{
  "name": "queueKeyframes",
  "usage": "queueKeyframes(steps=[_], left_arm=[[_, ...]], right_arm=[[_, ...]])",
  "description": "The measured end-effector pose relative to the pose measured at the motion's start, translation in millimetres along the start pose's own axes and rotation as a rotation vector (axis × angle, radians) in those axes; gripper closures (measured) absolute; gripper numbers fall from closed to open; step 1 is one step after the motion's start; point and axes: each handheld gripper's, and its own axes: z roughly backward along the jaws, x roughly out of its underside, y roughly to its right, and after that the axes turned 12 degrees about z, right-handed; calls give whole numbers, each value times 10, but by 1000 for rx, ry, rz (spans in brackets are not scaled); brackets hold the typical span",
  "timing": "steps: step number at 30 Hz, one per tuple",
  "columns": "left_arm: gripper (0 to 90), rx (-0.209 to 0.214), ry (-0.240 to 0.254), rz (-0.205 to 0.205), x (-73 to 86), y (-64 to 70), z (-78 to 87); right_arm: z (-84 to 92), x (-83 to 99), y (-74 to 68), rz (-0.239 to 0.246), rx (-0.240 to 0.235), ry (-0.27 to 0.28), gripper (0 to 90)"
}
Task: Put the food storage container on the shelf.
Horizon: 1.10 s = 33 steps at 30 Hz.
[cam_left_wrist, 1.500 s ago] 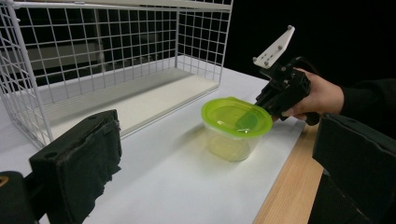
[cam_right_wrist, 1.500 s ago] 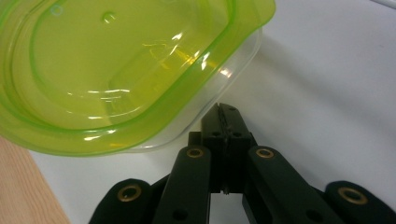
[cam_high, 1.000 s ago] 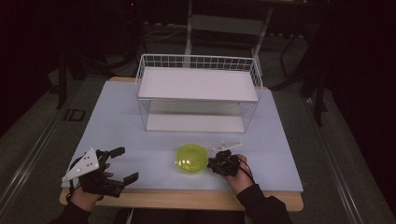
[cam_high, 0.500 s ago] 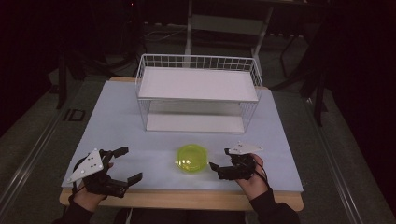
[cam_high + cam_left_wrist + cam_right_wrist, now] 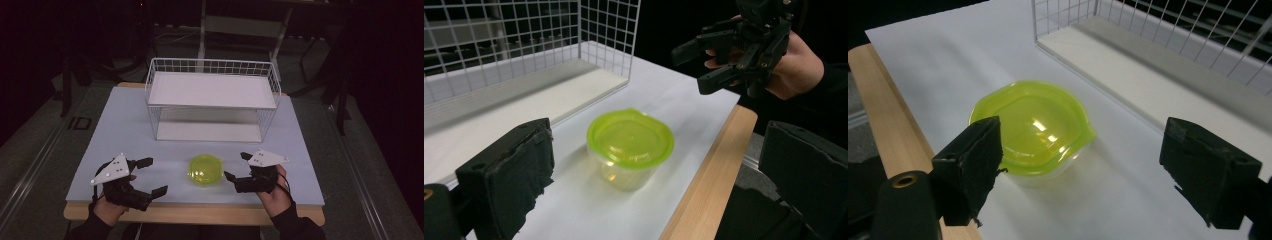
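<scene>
Yellow-green and see-through, the tub (image 5: pixel 205 170) stands upright on the white table (image 5: pixel 120 130) near its front edge, lid (image 5: pixel 630 137) up and shut; round, so it has no long axis to speak of. I cannot make out anything inside it. My right gripper (image 5: pixel 238 170) sits just to the tub's right, jaws spread wide and holding nothing, not touching it. A second ago that gripper was right against the tub; it has since drawn back to the right. My left gripper (image 5: pixel 152 176) is well to the left, near the front edge, also wide open and empty, much where it was. Farther back stands the white wire basket (image 5: pixel 211 100), its shelf (image 5: pixel 212 90) bare.
</scene>
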Motion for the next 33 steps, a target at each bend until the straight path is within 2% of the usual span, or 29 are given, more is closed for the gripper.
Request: queueKeyframes(steps=[1,5,6,8,12,13,14,16,19,22,26,27,29,31,33], left_arm=[[22,-4,-2,-4,-33,4,-26],[22,-1,-14,-19,-176,9,-137],[22,-15,-14,-18,-209,12,-166],[23,-14,-33,-15,-268,-2,-225],[23,-43,-54,-2,-334,-48,-361],[23,-43,-54,-2,-334,-48,-361],[23,-41,-56,6,-340,-74,-424],[23,-53,-73,16,-334,-96,-500],[40,-55,-103,78,-269,-153,-670],[61,-51,-131,141,-190,-203,-786],[86,-71,-192,185,-76,-253,-930],[128,-77,-197,211,-49,-271,-958],[140,-86,-218,238,0,-311,-1003],[158,-102,-234,277,44,-355,-1039],[188,-108,-258,325,80,-399,-1076]], right_arm=[[22,-57,25,25,0,11,168],[7,-158,62,51,4,-8,158],[0,-187,69,45,1,-16,157],[-19,-232,87,33,-1,-15,158],[-103,-265,136,-28,-24,-24,157],[-103,-265,136,-28,-24,-24,157],[-187,-260,156,-59,-24,-23,141],[-210,-253,162,-61,-42,-29,140],[-343,-208,167,-94,-44,-53,145],[-434,-166,169,-118,-79,-75,152],[-522,-102,173,-153,-67,-111,189],[-533,-89,170,-164,-77,-118,221],[-541,-58,159,-177,-63,-122,224],[-544,-25,151,-218,-79,-134,302],[-556,15,135,-238,-83,-145,333]])
